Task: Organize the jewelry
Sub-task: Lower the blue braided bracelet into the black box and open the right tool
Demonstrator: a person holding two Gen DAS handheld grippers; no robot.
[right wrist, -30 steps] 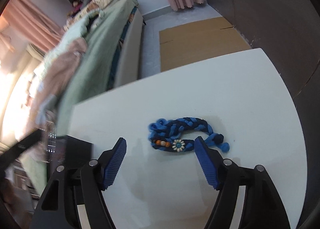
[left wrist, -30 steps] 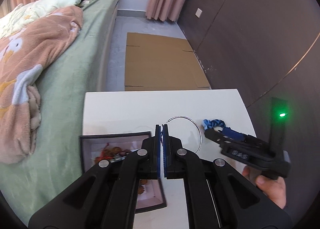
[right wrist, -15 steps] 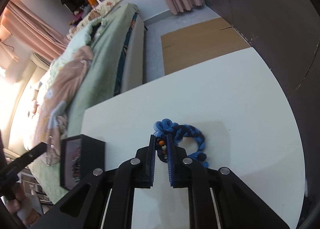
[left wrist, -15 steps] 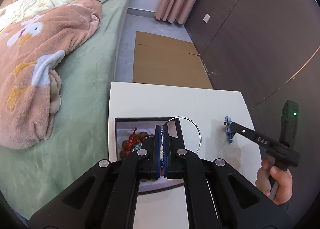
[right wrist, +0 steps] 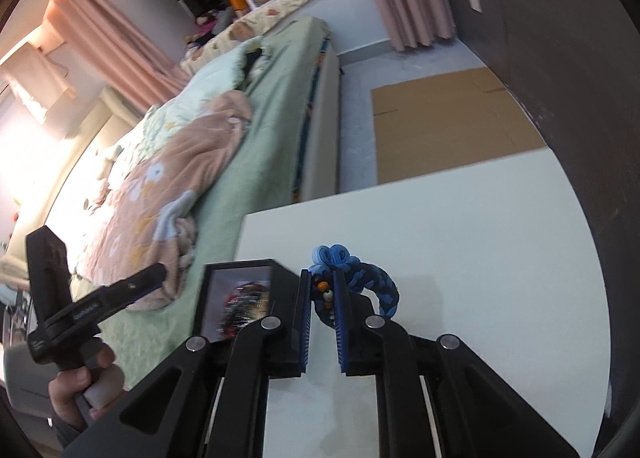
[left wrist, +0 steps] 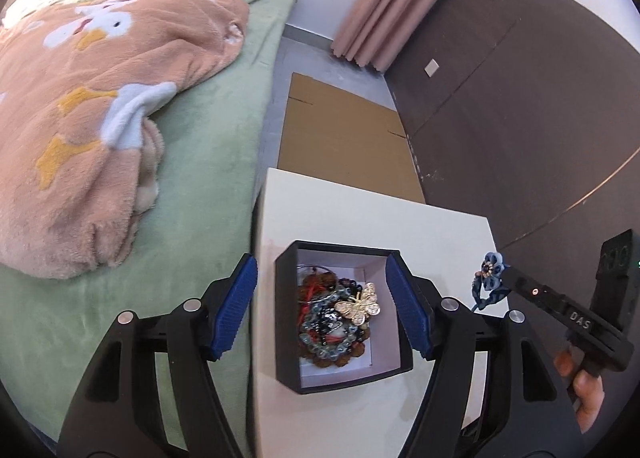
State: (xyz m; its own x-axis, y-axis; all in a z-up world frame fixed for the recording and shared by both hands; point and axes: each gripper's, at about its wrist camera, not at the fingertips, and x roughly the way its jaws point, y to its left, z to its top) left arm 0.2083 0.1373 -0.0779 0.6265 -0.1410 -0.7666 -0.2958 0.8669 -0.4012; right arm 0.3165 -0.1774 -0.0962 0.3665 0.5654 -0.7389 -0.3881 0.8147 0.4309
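A black jewelry box (left wrist: 288, 322) with a white lining stands on the white table (left wrist: 360, 214). It holds beaded bracelets (left wrist: 328, 326), a gold butterfly piece (left wrist: 359, 304) and a thin wire hoop. My left gripper (left wrist: 322, 310) is open above the box, its fingers either side of it. My right gripper (right wrist: 323, 294) is shut on a blue braided bracelet (right wrist: 368, 282) with small beads, lifted off the table just right of the box (right wrist: 240, 298). The right gripper and bracelet (left wrist: 490, 278) also show in the left wrist view.
A bed with a green sheet (left wrist: 208, 162) and a pink blanket (left wrist: 100, 106) runs along the table's left side. Flat cardboard (left wrist: 340, 138) lies on the floor beyond the table. A dark wall (left wrist: 520, 118) is on the right.
My left gripper opened over the box and let the wire hoop go into it. My right gripper shut on the blue bracelet, lifted it and carried it left toward the box.
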